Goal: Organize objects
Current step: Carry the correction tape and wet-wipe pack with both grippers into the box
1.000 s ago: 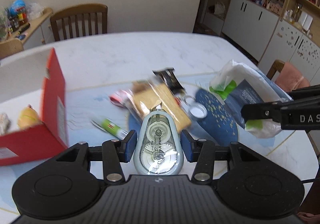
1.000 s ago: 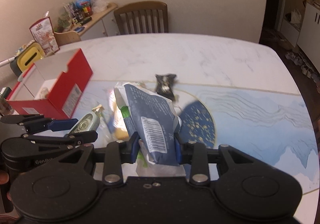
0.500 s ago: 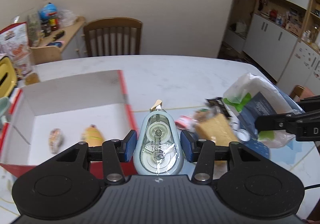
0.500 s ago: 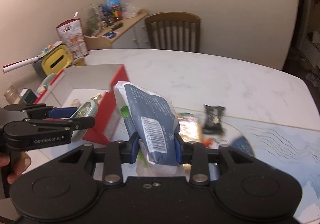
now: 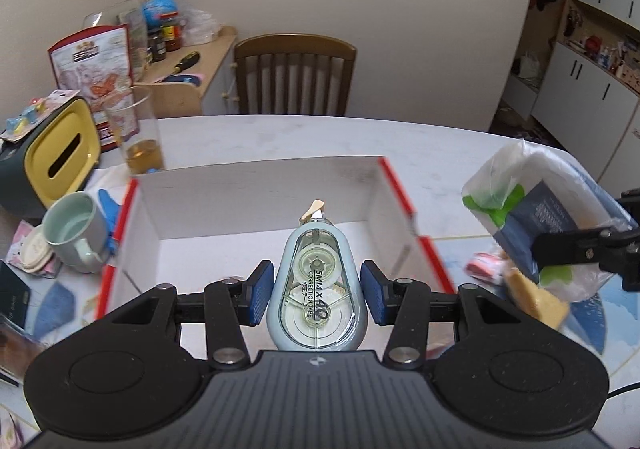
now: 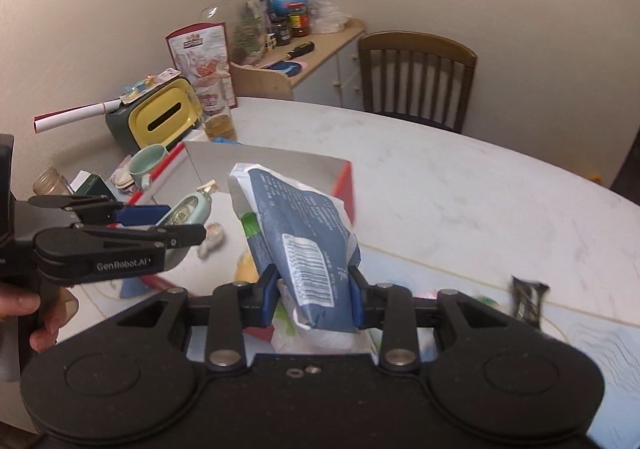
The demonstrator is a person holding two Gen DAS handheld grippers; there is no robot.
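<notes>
My left gripper [image 5: 317,293] is over the open red and white box [image 5: 260,185]. Its blue pads [image 5: 260,293] stand a little apart from a pale blue correction tape dispenser [image 5: 316,289] that sits between them. My right gripper [image 6: 314,295] is shut on a blue and white packet in a clear bag [image 6: 304,233], held near the box's right side [image 6: 344,185]. The left gripper [image 6: 160,225] with the dispenser [image 6: 188,211] shows in the right wrist view. The right gripper's finger [image 5: 580,249] and packet [image 5: 536,217] show in the left wrist view.
Left of the box stand a green mug [image 5: 76,229], a glass of amber drink [image 5: 138,133] and a yellow-lidded tissue box [image 5: 56,157]. A biscuit pack [image 5: 536,301] and a black wrapper [image 6: 528,301] lie on the blue mat right of the box. A wooden chair [image 5: 294,77] is beyond the table.
Both grippers have swung left from the pile of items on the mat to the red box. The left gripper's pads now show small gaps beside the dispenser.
</notes>
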